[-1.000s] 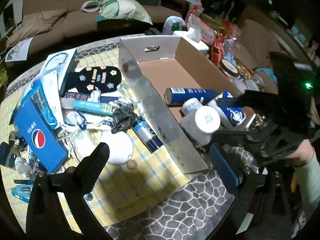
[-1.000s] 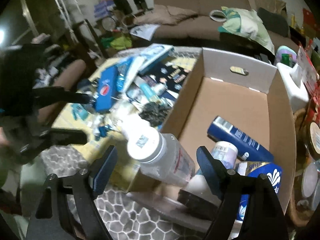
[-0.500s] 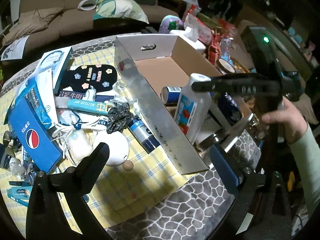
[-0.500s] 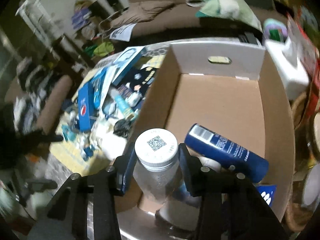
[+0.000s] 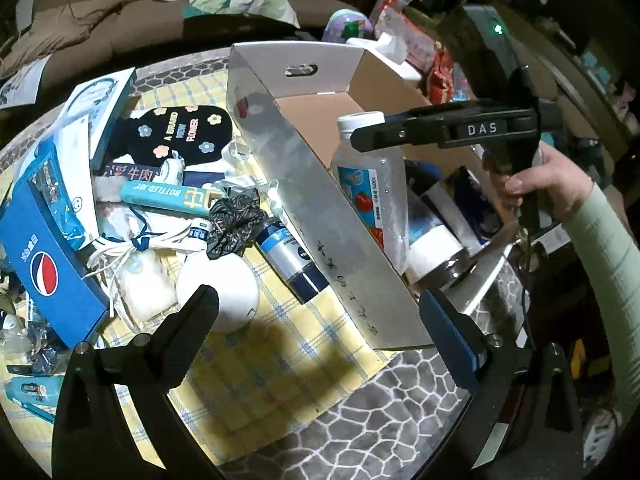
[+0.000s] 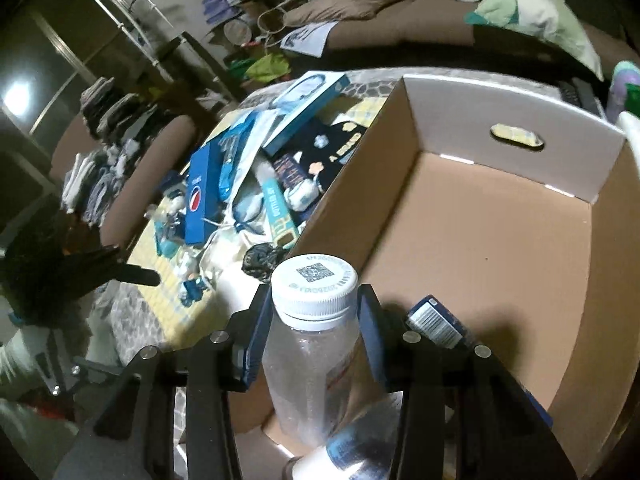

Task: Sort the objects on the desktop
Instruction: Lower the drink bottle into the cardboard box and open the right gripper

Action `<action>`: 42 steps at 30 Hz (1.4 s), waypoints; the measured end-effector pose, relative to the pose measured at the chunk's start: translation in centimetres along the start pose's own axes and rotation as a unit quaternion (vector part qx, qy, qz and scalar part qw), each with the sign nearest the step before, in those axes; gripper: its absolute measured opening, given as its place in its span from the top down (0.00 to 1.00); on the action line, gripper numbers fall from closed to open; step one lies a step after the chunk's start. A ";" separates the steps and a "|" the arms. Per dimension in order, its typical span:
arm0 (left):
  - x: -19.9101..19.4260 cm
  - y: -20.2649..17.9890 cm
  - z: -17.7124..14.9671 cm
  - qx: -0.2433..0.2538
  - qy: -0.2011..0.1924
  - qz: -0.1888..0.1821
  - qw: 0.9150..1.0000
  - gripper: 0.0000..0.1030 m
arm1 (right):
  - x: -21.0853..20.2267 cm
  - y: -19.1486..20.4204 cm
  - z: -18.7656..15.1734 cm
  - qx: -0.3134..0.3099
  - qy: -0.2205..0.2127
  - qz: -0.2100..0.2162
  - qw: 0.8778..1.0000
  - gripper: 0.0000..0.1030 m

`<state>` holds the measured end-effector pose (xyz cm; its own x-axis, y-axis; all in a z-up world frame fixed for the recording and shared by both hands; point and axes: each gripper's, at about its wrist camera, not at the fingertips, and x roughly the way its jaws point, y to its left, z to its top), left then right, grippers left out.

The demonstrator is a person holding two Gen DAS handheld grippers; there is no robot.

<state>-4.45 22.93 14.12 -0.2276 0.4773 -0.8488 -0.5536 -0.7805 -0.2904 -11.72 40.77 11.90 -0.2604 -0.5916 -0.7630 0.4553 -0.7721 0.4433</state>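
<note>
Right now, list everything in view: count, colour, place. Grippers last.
Cardboard box: one, brown inside, right half of table.
Clear bottle: one, white cap, upright over the box's near end.
Dark blue can: one, lying inside the box.
Pepsi box: one, blue, far left of the pile.
Black pouch: one, flower prints, left of the box.
White round object: one, on the yellow checked cloth.
Black scrunchie: one, mid-pile.
Sofa: one, brown, behind the table.
Right gripper: closed on the bottle's neck.
Left gripper: open, empty, above the cloth.
</note>
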 end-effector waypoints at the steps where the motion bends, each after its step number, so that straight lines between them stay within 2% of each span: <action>1: 0.1 0.0 0.1 0.000 0.001 -0.002 1.000 0.02 | 0.2 -0.4 0.1 0.006 0.007 0.008 1.000 0.56; 5: 0.8 -0.5 0.3 -0.002 -0.001 -0.019 1.000 0.02 | 0.8 -0.6 0.6 0.006 0.021 0.008 1.000 0.54; 9: 1.9 -1.2 0.5 -0.011 0.002 -0.036 0.999 0.01 | 2.0 -1.8 1.2 0.048 0.036 -0.010 0.998 0.54; 11: 2.5 -1.6 0.6 -0.012 0.005 -0.042 0.999 0.01 | 4.0 -2.2 1.0 0.050 0.086 -0.045 0.994 0.51; 13: 2.7 -1.8 0.5 -0.011 0.006 -0.045 0.999 0.01 | 5.2 -2.4 0.6 0.054 0.112 -0.054 0.991 0.51; 18: 3.1 -1.6 0.3 -0.012 0.008 -0.046 0.999 0.01 | 5.8 -1.0 0.1 0.028 0.120 -0.034 0.992 0.48; 19: 3.1 -1.6 0.3 -0.013 0.008 -0.045 0.999 0.01 | 5.9 -1.1 0.1 0.032 0.124 -0.046 0.991 0.49; 21: 3.2 -1.5 0.3 -0.016 0.008 -0.046 0.999 0.00 | 6.0 -1.2 0.1 0.039 0.134 -0.081 0.987 0.41; 23: 3.2 -1.6 0.3 -0.017 0.008 -0.046 0.999 0.00 | 5.4 -0.8 -0.1 0.031 0.127 -0.095 0.987 0.32; 28: 3.0 -2.3 0.2 -0.008 0.007 -0.041 0.999 0.00 | 3.7 0.4 -1.2 0.016 0.110 -0.148 0.983 0.32; 31: 2.6 -2.5 0.2 -0.009 0.005 -0.041 0.999 0.00 | 3.2 1.7 -1.9 0.001 0.105 -0.156 0.982 0.32; 34: 2.0 -2.8 0.1 -0.010 -0.001 -0.031 0.999 0.00 | 2.6 2.9 -2.2 0.013 0.086 -0.163 0.983 0.32; 36: 1.4 -2.8 0.1 -0.011 -0.008 -0.021 1.000 0.00 | 2.1 3.7 -2.3 0.019 0.071 -0.168 0.983 0.27; 42: -0.7 -3.0 -0.1 -0.008 -0.026 0.010 1.000 0.00 | 0.1 5.8 -3.1 0.016 0.035 -0.235 0.971 0.20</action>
<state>-2.56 24.84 15.56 -0.2803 0.4825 -0.8298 -0.5360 -0.7958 -0.2817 -6.42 36.92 12.90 -0.3745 -0.1564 -0.9140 0.2732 -0.9605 0.0524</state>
